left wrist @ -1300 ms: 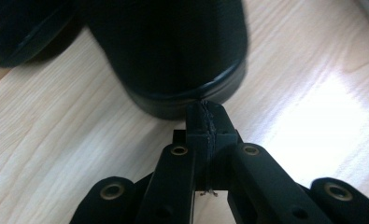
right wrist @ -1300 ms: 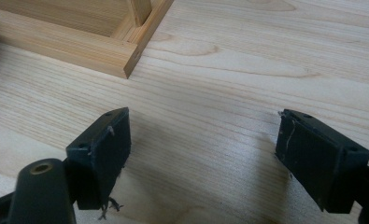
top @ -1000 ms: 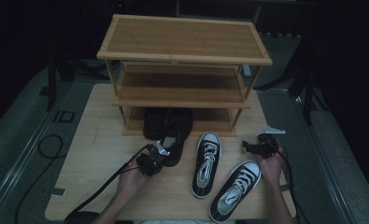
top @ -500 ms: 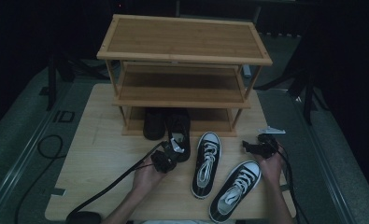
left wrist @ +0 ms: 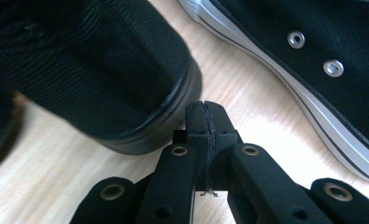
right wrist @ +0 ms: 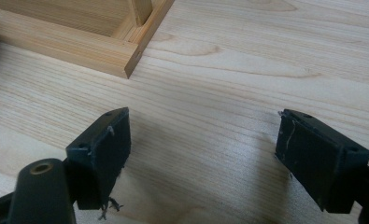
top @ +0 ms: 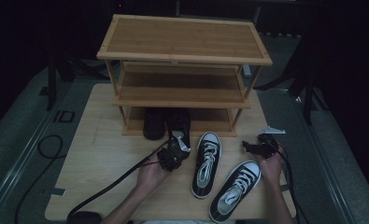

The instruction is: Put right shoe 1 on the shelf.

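Under the rack [top: 182,79], two black shoes [top: 166,122] sit; left gripper [top: 176,148] closed, empty; right gripper [top: 253,145] open; sneakers [top: 219,179] wait at five o'clock.

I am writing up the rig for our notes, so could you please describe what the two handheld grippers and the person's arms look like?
Both grippers are black. The left gripper has hinged black links with brass-coloured rivets and flat fingers; a thick black cable trails from it. The right gripper has blocky black fingers with frayed pads, a thinner cable, and a grey three-cornered plate on top. The forearms are bare, with no sleeves visible.
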### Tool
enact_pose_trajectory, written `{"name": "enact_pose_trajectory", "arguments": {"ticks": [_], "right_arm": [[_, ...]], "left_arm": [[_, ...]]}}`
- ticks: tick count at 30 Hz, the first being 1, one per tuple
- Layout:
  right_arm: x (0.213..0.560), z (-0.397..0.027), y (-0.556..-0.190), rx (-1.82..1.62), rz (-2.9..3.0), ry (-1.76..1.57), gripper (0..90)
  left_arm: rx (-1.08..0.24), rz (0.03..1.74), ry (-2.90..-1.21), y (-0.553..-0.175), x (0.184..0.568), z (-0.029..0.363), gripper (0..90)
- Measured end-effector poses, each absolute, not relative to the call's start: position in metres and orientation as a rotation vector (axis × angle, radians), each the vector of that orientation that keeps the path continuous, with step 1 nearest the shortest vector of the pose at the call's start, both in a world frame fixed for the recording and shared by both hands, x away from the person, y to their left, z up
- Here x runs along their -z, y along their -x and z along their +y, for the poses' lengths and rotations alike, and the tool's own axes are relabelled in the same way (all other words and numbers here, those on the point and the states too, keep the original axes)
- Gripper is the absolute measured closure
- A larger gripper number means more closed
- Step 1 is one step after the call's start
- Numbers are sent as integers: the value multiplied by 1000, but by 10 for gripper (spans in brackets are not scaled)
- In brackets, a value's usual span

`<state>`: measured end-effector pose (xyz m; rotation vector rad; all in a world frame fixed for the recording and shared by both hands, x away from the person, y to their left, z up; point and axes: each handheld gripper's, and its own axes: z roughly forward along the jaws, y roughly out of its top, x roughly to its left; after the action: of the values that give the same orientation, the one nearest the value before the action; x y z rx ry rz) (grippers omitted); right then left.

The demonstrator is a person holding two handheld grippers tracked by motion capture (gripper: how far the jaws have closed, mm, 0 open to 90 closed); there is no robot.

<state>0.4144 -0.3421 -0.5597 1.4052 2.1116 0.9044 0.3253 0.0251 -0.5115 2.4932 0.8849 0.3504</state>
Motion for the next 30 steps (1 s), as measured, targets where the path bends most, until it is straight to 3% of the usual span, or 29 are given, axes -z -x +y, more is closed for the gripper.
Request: {"name": "enact_pose_trajectory", "arguments": {"ticks": [22,30], "right_arm": [[560,-342,-414,-905,2114,-1403,178],[560,-342,-414,-907,2115,-1403,178]], "left_arm": [[-356,924,-2437,-349,509,12,900],[-413,998,-2387,-368,502,15,900]]}}
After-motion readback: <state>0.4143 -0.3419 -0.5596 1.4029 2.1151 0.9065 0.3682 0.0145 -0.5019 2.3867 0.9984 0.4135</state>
